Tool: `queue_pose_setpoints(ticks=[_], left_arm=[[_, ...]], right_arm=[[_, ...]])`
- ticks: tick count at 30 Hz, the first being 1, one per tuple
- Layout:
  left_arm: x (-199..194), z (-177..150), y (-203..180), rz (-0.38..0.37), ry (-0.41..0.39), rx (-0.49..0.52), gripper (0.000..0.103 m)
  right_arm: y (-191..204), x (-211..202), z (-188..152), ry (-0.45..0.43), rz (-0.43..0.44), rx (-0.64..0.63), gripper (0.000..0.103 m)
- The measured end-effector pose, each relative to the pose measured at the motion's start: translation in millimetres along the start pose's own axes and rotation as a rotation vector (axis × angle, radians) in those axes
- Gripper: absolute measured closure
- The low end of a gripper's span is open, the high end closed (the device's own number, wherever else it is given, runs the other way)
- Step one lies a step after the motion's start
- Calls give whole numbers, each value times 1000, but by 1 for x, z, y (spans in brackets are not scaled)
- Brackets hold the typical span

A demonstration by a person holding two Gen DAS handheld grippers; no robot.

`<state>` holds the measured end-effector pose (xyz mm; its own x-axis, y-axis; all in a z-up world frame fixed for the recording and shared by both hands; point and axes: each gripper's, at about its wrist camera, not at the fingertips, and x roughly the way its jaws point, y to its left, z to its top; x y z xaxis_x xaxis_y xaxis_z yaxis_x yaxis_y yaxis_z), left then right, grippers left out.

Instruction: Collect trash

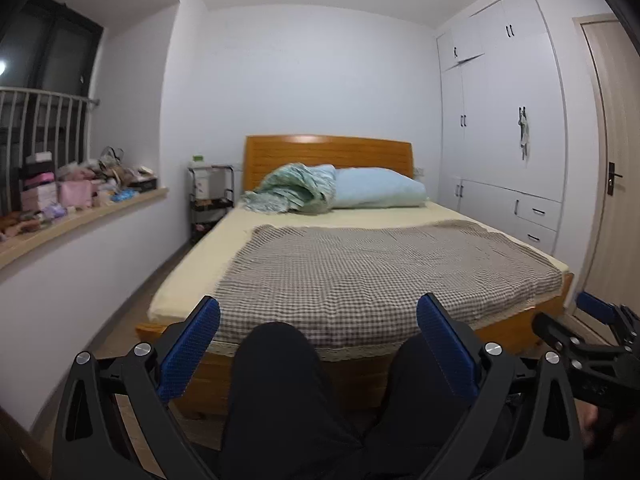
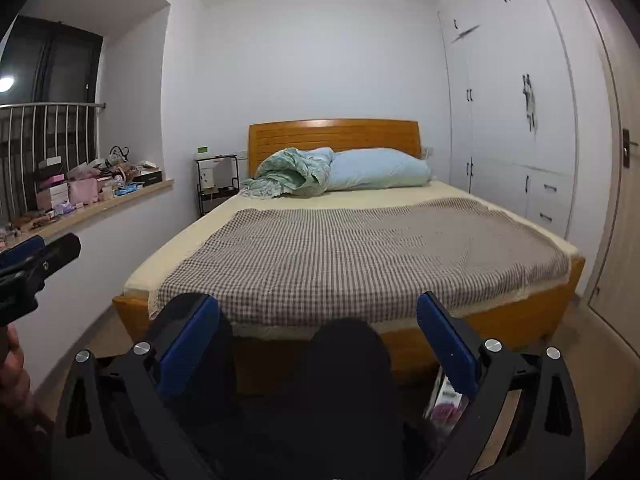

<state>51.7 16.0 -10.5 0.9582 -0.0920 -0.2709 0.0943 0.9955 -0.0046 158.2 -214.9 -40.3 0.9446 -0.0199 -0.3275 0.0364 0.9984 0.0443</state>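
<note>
My left gripper [image 1: 319, 309] is open with nothing between its blue pads, held above a person's dark-trousered knees [image 1: 276, 364] and facing the foot of a bed [image 1: 360, 272]. My right gripper [image 2: 318, 305] is also open and empty, level with the left and to its right; it shows at the edge of the left wrist view [image 1: 592, 322]. A white packet with a purple flower print [image 2: 446, 400] lies on the floor by the right finger. A windowsill [image 2: 120, 200] carries a pile of boxes, bags and wrappers [image 2: 80, 188]. No trash bag or bin is in view.
The wooden bed has a checked blanket [image 2: 360, 256], a crumpled green cover [image 2: 292, 174] and a blue pillow [image 2: 380, 170]. A black bedside rack [image 2: 216, 184] stands left of the headboard. White wardrobes [image 2: 512, 120] line the right wall beside a door [image 2: 624, 200].
</note>
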Motion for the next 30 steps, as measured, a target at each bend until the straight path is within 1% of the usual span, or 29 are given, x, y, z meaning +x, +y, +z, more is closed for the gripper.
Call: queue_pose_setpoints(ticks=[2,7,11,20,30], left_arm=[[-11,-4,-3,16,-20,13,7],[-18,0,-3,0,-25,6,7],[-20,2,-3,2,-37,10,7],[-21,1,-8,-2,-50,19,7],[-23,-1,-10,-4,-52,21,7]], right_arm=[[4,-5,-2,9,-11,-15,8],[8,-15,-2,-40,-12,-28,8],[10,-19,-4,-69,-14,-31,8],[15,-19,-8,-81,-22,-42,8],[10,-23,-9,-89,-3,-26,8]])
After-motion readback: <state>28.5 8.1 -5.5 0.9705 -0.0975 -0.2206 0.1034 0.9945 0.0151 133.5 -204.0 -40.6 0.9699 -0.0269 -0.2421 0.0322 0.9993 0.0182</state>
